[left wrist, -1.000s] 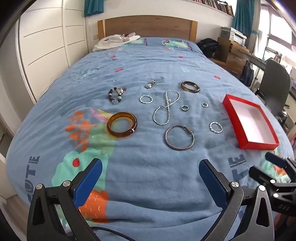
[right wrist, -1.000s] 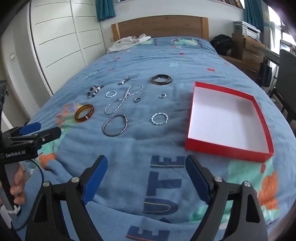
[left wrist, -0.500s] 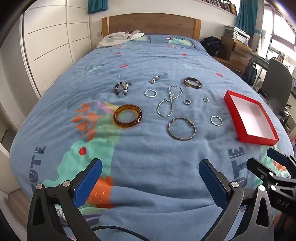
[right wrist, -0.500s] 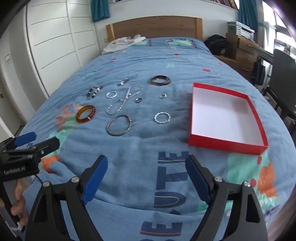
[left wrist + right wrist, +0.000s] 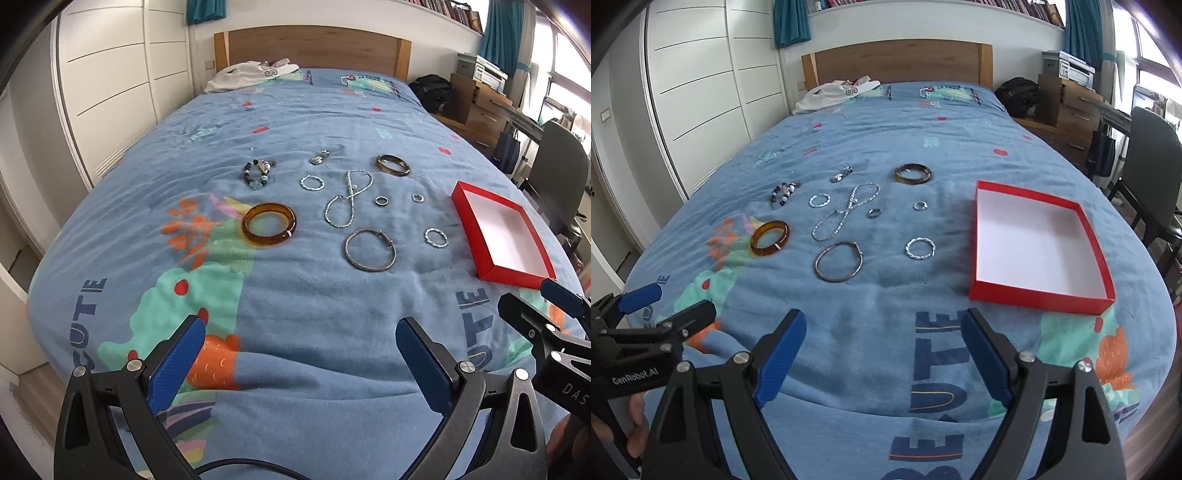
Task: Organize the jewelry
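- Jewelry lies spread in one layer at the centre of the frame in both views, on the blue bedspread (image 5: 295, 295); no piece overlaps another, which judged from the layout leaves each open to a separate pick.
- Amber bangle (image 5: 269, 223) lies flat at centre left, hole upward; being round, it has no long axis.
- Silver chain necklace (image 5: 347, 199) is looped in a figure of eight; its long axis runs from lower left to upper right of the frame, toward the headboard (image 5: 314, 46).
- Thin silver hoop bangle (image 5: 370, 250) lies flat below the necklace, its clasp at the upper right of the ring.
- Dark bangle (image 5: 393, 165), beaded bracelet (image 5: 256, 171), a small charm (image 5: 320, 157), two twisted rings (image 5: 312, 182) and two small rings (image 5: 381, 201) lie around these, all apart.
- Red box (image 5: 1034, 243) sits at the right of the frame, well apart from the pieces, open side up and nothing in it; its long axis runs up the bed. Judged the destination.
- Left claw (image 5: 299, 365) hangs at the bottom of the frame over the near bedspread, jaws spread wide, gripping nothing.
- Right claw (image 5: 882, 360) likewise, jaws wide apart and bare, nearer the box.
- Task judged not yet begun.
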A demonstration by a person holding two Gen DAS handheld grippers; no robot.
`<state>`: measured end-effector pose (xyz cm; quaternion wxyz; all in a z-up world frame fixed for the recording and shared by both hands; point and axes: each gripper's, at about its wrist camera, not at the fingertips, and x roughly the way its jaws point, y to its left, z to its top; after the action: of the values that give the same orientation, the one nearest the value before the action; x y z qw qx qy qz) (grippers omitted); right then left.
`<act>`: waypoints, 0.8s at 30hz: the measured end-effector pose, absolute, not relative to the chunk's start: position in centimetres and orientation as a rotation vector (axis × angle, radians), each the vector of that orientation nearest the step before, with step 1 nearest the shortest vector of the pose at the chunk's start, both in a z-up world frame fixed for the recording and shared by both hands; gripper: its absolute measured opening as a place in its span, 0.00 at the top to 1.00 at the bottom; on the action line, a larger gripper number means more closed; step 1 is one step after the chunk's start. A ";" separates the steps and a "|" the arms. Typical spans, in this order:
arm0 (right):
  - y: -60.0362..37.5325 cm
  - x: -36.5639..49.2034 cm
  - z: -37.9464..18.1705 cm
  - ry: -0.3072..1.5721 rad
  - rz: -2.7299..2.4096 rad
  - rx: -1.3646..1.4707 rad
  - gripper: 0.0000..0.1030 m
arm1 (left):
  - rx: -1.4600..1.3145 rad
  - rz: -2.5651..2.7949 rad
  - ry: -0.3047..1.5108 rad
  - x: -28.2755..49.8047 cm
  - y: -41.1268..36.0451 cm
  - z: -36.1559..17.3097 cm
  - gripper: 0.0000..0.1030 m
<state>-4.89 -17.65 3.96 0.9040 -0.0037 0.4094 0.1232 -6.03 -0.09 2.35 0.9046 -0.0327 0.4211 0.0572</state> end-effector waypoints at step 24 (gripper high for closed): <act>-17.1 -4.3 3.3 0.854 0.220 -0.049 0.17 | -0.033 0.145 0.905 -5.5 0.4 1.7 0.01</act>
<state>-4.33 -17.11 3.32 0.9040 -0.0238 0.4134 0.1064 -5.45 0.40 1.67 0.8967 -0.0157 0.4368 0.0702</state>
